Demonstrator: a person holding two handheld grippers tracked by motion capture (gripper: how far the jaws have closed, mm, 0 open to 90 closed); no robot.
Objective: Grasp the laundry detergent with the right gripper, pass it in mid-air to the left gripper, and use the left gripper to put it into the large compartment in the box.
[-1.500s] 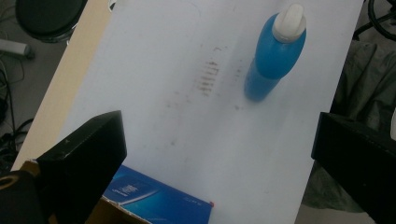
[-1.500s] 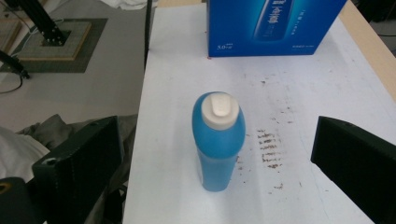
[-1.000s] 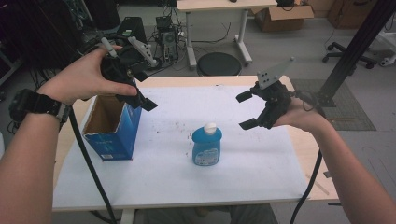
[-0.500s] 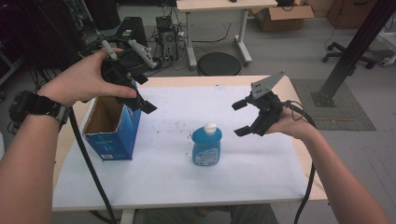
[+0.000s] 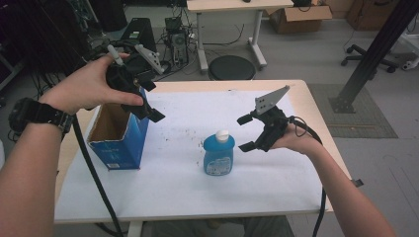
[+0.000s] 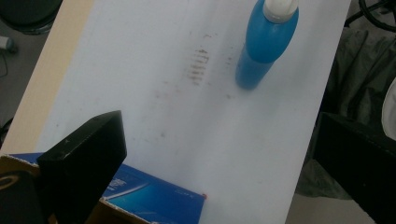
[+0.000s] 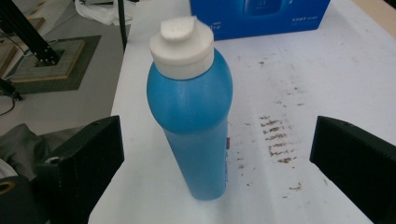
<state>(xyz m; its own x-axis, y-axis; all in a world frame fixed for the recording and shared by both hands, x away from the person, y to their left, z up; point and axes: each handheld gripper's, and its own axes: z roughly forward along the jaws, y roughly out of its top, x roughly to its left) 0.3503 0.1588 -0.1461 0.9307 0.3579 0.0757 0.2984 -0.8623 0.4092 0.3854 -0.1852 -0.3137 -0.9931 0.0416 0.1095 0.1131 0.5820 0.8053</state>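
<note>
White paper covers a pale wooden table [image 5: 316, 106] in a workshop with cables and a round black stool [image 5: 231, 67] on the grey floor beyond it. Near the middle of the paper a blue bottle [image 5: 219, 154] with a white cap stands upright, and the right gripper [image 5: 253, 132] hovers just beside it with its jaws spread wide, the bottle between them but not touched in the right gripper view. Well apart at the table's left, the left gripper [image 5: 147, 109] hangs with jaws open above an open-topped blue cardboard box [image 5: 121, 136].
</note>
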